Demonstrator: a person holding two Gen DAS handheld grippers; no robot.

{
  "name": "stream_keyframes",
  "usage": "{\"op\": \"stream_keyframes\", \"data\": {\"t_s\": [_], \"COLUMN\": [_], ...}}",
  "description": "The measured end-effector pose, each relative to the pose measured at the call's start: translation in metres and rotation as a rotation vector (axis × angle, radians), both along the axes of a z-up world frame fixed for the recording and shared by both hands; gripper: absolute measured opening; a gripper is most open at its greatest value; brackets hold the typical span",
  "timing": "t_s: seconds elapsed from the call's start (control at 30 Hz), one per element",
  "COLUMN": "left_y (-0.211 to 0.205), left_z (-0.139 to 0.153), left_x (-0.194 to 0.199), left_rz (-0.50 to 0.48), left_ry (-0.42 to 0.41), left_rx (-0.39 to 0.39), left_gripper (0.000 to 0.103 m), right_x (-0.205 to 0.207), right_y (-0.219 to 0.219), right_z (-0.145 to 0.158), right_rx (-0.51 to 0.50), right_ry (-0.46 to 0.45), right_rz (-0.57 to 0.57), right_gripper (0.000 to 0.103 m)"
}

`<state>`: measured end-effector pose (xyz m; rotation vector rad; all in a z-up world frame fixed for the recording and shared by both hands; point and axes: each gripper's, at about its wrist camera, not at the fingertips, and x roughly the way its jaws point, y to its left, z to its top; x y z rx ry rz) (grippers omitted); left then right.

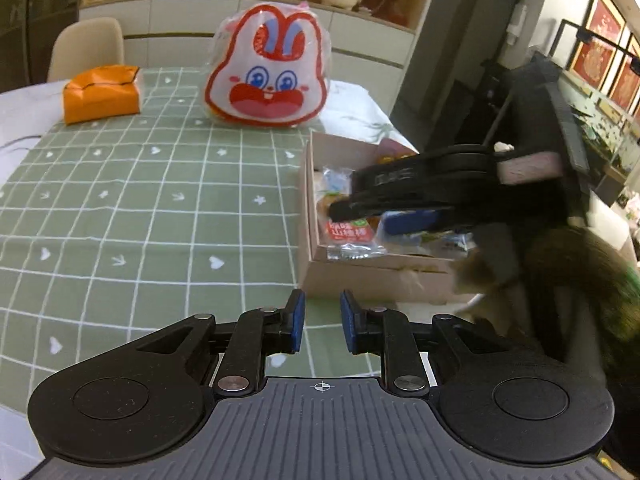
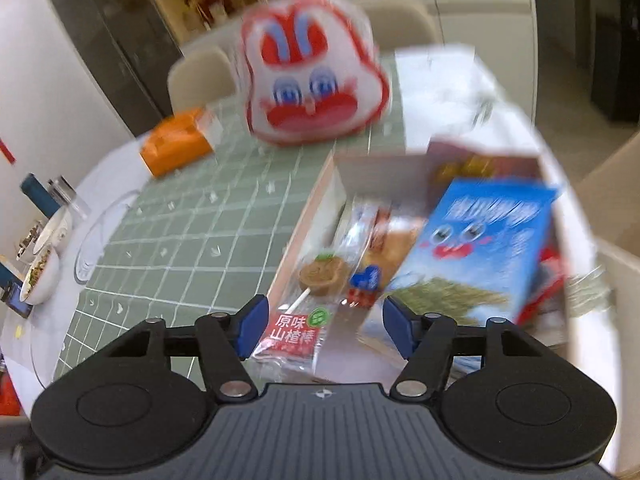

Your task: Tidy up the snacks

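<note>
An open cardboard box (image 1: 309,216) of snacks stands at the right of the green checked tablecloth (image 1: 160,208). My left gripper (image 1: 322,322) hovers over the cloth just in front of the box, its blue pads a little apart with nothing between them. My right gripper (image 1: 360,216) reaches into the box from the right. In the right wrist view the right gripper (image 2: 324,320) stands open over the box (image 2: 312,208). A red-labelled snack packet (image 2: 292,332) lies between its pads, untouched. A brown lollipop (image 2: 322,276) and a blue snack carton (image 2: 480,240) lie beyond.
A rabbit-faced snack bag (image 1: 266,76) stands upright at the back of the cloth, an orange tissue pack (image 1: 102,94) to its left. A chair (image 1: 88,44) stands behind the table. Bowls (image 2: 42,276) and a glass dish (image 2: 96,240) sit at the table's left edge.
</note>
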<state>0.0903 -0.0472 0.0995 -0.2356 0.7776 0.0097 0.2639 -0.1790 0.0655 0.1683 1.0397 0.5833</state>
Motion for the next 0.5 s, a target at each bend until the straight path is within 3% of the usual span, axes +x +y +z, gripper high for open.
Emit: {"op": "stream_keyframes", "data": {"t_s": [0.1,0.2,0.5], "left_y": [-0.001,-0.004,-0.016], "left_z": [0.006,0.011,0.009], "left_x": [-0.004,-0.003,0.006], "left_rz": [-0.011,-0.039,-0.103], "left_ry": [-0.010,-0.014,-0.002], "left_rx": [0.035,0.054,0.072], "left_gripper": [0.023,0.023,0.023], "right_x": [0.003,0.003,0.020], "right_y": [-0.005,-0.013,-0.052], "right_z": [-0.010,0.000,0.003], "right_rx": [0.095,0.063,-0.086], "right_ry": [0.084,0.023,-0.089], "right_rz": [0.026,0.020,-0.058], "right_gripper": [0.024,0.011,0.012]}}
